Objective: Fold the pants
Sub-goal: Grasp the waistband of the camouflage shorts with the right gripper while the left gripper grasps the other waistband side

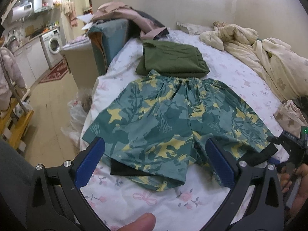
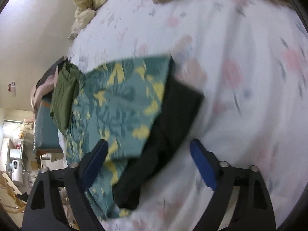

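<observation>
Teal shorts with a yellow leaf print (image 1: 165, 121) lie spread flat on the floral bed sheet (image 1: 154, 202), waistband away from me, black lining showing at the leg hems. My left gripper (image 1: 156, 157) is open and empty, hovering over the left leg hem. My right gripper (image 2: 150, 161) is open and empty, hovering over the right leg hem of the shorts (image 2: 119, 104) and its black lining (image 2: 173, 127); it also shows at the right edge of the left wrist view (image 1: 288, 146). The right wrist view is motion-blurred.
A folded olive green garment (image 1: 173, 59) lies just beyond the waistband. A crumpled cream duvet (image 1: 259, 46) is at the far right. A teal chair with pink clothes (image 1: 111, 32) stands by the bed's left edge; floor and plastic bags (image 1: 75, 115) lie to the left.
</observation>
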